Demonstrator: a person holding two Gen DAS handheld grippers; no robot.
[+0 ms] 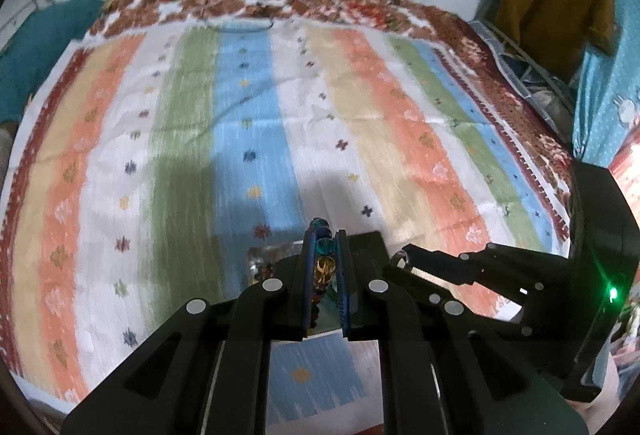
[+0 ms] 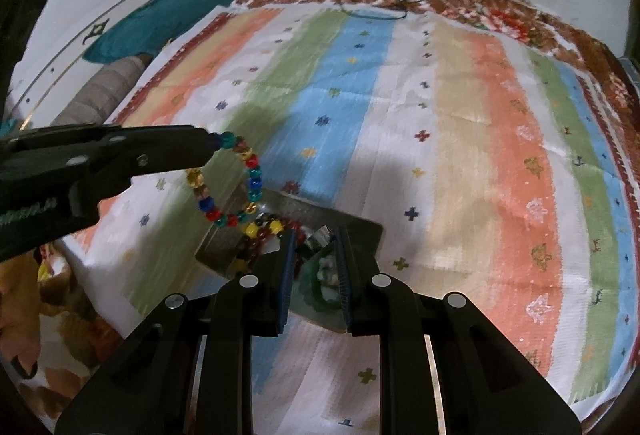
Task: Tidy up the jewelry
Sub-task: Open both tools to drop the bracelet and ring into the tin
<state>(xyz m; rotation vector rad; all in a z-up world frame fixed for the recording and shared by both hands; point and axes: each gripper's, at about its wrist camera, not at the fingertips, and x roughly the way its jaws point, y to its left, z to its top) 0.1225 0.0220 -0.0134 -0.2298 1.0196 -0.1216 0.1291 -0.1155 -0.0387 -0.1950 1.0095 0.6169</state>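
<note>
Left gripper [image 1: 324, 235] clamps bracelet [image 2: 230, 181] above tray [image 2: 360, 231]; right gripper [image 2: 314, 235] released. Next I lower bracelet into tray.

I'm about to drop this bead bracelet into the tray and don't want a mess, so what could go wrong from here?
1. The left gripper pinches the multicolored bead bracelet by only a few beads, so the loop dangling over the clear tray could slip out.
2. Other beaded jewelry already lies in the tray; the loop may tangle with it.
3. The right gripper hangs over the same tray, so the two could bump.
</note>
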